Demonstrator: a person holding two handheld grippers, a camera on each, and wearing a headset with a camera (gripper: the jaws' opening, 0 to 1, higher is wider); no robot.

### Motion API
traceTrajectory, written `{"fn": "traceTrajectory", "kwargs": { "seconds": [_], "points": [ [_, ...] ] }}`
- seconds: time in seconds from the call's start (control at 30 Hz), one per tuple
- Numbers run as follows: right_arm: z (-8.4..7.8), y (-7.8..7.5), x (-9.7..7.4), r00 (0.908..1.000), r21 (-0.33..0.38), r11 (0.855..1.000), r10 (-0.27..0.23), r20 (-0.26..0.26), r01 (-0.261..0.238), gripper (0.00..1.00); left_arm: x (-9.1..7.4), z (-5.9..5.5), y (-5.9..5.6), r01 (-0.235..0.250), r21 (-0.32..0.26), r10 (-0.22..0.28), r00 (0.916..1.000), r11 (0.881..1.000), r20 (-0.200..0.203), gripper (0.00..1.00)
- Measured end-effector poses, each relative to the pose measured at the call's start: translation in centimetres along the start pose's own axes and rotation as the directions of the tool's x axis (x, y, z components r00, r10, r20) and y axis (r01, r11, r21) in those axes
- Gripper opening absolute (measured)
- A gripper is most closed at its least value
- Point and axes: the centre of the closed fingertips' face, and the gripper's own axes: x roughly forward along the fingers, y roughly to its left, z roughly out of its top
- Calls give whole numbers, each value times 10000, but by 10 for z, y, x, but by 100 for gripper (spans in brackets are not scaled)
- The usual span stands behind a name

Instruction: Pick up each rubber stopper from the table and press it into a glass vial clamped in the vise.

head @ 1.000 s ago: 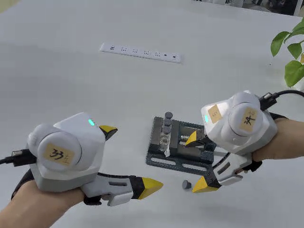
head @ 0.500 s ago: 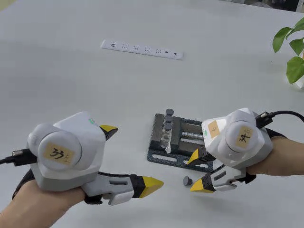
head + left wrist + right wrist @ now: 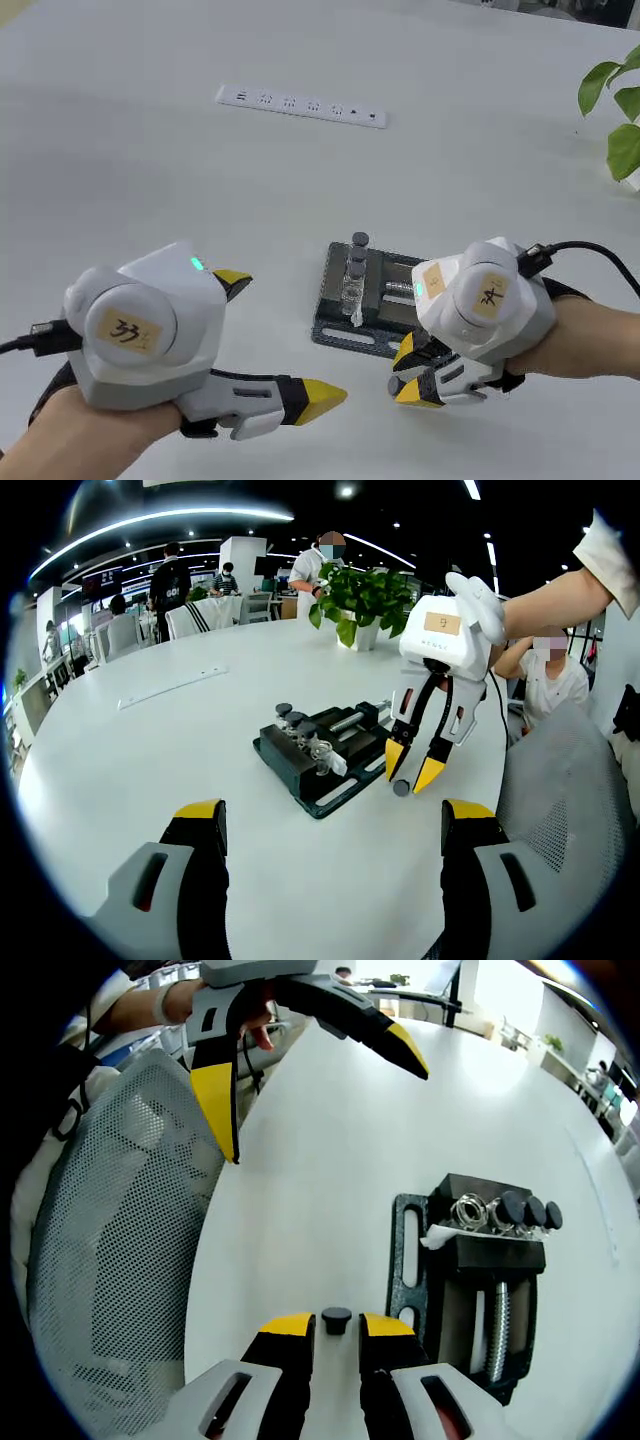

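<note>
My left claw [image 3: 280, 340] has hardly shifted over the last second. It hangs low at my near left, tilted on its side, jaws spread wide and holding nothing. The round sticker [image 3: 128, 330] on its housing reads "33".

My right claw [image 3: 405, 375] is the one that moved. A second ago it was up beside the vise with its jaws far apart. Now it has dropped down and back toward me, my wrist bent so the yellow tips point down at the table [image 3: 150, 180]. The jaws have drawn in to a narrow gap. Its sticker [image 3: 490, 295] reads "34"; a smaller tag beside it is too small for me to read.

The loose rubber stopper [image 3: 336, 1317] stands on the table just in front of the vise base, right between those two tips. In the right gripper view I see a thin gap on each side of it, so the claw straddles it but does not pinch it.

Just past it, the vise [image 3: 340, 335] clamps a row of glass vials [image 3: 352, 270]. The nearest vial [image 3: 468, 1210] is open-mouthed and the three behind it are plugged.

Farther off lie a white power strip [image 3: 300, 105] and, far right, green leaves [image 3: 615, 110].
</note>
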Motion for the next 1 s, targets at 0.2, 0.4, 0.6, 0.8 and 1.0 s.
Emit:
{"fn": "traceTrajectory", "kwargs": {
  "seconds": [0.2, 0.4, 0.6, 0.8, 1.0],
  "points": [
    [1, 2, 1, 10000, -55, 10000, 81, -1, -81, 11, 0, -1, -1, 25, -43, -25, 10000, 10000, -11, 87],
    [1, 1, 2, 9999, -33, 9999, 127, -40, -127, 8, 0, -3, 0, 24, -75, -25, 10000, 10000, -31, 87],
    [2, 0, 2, 9999, -9, 9999, 160, -53, -160, 8, 0, -2, -1, 21, -94, -21, 10000, 10000, -12, 86],
    [12, -5, -9, 9968, 633, 9980, -139, 783, 89, 7, 1, -1, -3, 84, -60, -84, 10000, 9999, 7, 86],
    [35, -19, -38, 9662, 1574, 9859, -941, 2401, 569, 7, 2, 4, -7, 309, -229, -304, 9993, 9993, 198, 81]
  ]
}}
